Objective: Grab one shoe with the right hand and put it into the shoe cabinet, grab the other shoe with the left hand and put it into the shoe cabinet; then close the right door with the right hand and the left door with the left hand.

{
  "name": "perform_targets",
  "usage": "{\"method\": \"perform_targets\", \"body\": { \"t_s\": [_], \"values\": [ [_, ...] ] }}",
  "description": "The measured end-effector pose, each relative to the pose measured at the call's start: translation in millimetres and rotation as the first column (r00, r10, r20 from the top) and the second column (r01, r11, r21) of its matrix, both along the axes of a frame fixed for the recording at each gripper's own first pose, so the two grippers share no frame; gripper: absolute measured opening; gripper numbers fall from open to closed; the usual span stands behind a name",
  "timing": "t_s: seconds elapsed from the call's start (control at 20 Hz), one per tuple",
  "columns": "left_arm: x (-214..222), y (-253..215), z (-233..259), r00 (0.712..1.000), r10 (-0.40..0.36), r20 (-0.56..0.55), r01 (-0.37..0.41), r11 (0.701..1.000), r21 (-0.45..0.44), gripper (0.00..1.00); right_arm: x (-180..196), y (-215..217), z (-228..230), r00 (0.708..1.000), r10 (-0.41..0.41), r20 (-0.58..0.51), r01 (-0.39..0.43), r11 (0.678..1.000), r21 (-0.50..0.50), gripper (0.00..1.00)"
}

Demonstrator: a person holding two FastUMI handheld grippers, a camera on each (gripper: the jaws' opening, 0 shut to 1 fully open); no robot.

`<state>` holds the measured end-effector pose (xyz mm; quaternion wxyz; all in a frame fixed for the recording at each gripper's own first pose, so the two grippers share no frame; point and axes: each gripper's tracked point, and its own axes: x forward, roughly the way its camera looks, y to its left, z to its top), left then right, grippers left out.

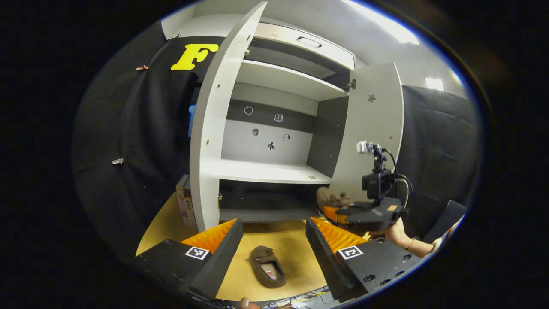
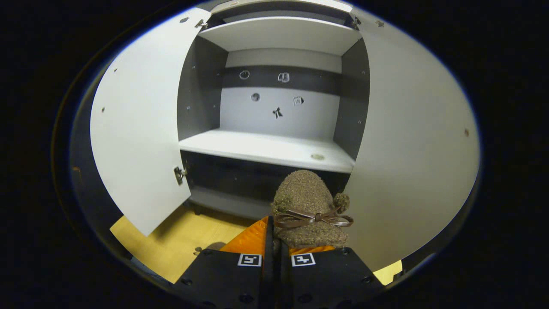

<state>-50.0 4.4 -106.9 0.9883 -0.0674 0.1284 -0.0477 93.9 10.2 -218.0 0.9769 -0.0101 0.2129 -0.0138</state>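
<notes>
Brown fuzzy shoe (image 2: pixel 309 206) with a leather bow, pinched at the heel between the right gripper (image 2: pixel 276 253) fingers, which are drawn nearly together on it, toe pointing up and forward toward the shoe cabinet (image 2: pixel 274 150). Held level with the dark lower compartment under the white shelf, close to the inner face of the right door (image 2: pixel 411 141), probably so that it can go straight into that bottom space without knocking the shelf edge. Seen from the left gripper view as a brown lump at the cabinet's lower right corner, carried there by the right gripper with a hand (image 1: pixel 399 234) behind it. Other shoe (image 1: pixel 267 266) lying flat on the yellow floor (image 1: pixel 171 223), opening upward, just ahead of and between the left gripper (image 1: pixel 270 234) fingers, which stand wide apart and empty, seemingly lined up for the next grab. Left door (image 1: pixel 218 124) and right door both swung fully open, leaving the front free for loading; closing likely comes last.
</notes>
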Motion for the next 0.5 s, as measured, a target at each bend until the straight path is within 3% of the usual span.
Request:
{"method": "perform_targets", "body": {
  "t_s": [0.25, 0.5],
  "values": [
    [-8, -3, -5, 0.999, 0.020, -0.029, -0.021, 1.000, -0.010, 0.93, 49, -19, 62, 0.996, 0.000, 0.084, 0.002, 1.000, -0.026, 0.10],
    [8, -20, -1, 0.998, 0.065, -0.026, -0.065, 0.997, -0.032, 0.93, 132, -29, 90, 0.996, -0.012, 0.083, 0.004, 0.996, 0.092, 0.10]
  ]
}}
